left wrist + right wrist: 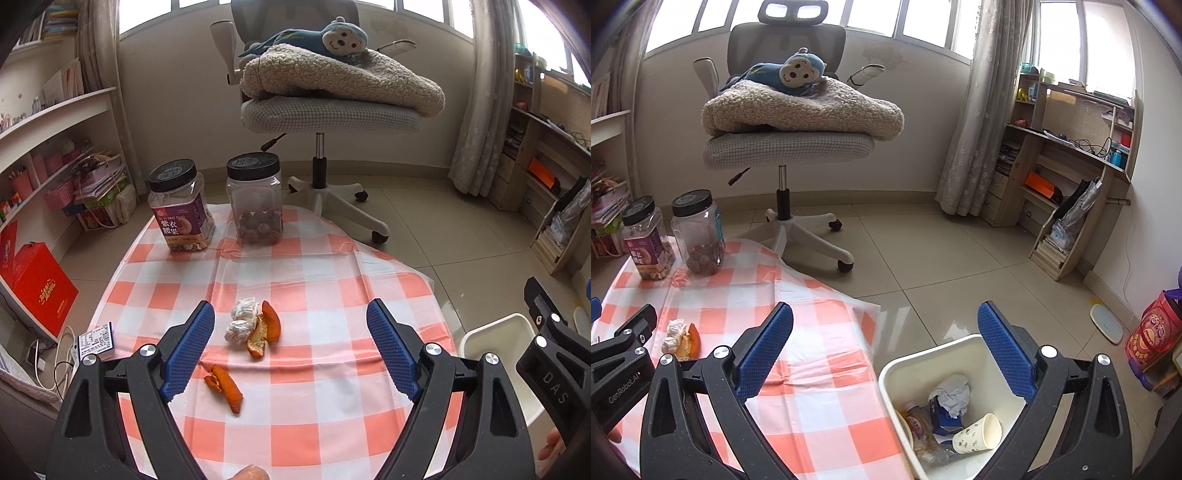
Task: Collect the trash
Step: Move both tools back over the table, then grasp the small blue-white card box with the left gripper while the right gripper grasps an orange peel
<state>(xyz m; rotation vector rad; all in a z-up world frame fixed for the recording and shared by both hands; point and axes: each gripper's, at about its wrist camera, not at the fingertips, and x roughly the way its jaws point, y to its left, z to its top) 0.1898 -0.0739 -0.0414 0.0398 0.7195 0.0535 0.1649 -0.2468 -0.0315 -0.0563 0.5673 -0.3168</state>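
Trash lies in two places: loose on the checked cloth [295,266] and already dropped in the white bin [897,373]; going from largest down, the office chair [325,110] stands at 12 o'clock beyond the cloth, carrying a fleece blanket [343,79] with a blue monkey toy [332,38] on top; the cloth fills the middle of the left wrist view, and the bin stands on the floor just off its edge at 3 o'clock, holding a paper cup [979,432], crumpled tissue [953,395] and a small bottle [918,424]; two black-lidded jars sit at the far end of the cloth near 11 o'clock, a labelled nut jar [181,210] just beside a clear jar [256,201] with brown fruit in its bottom; the left gripper [291,350] hangs over the near cloth with its jaws spread wide and nothing between them, and the right gripper [886,354] hangs above the bin rim, jaws likewise released; ahead of the left jaws lie two tissue wads [242,321] touching a curl of orange peel [266,330], and a second peel [225,386] lies apart, nearer, toward 7 o'clock
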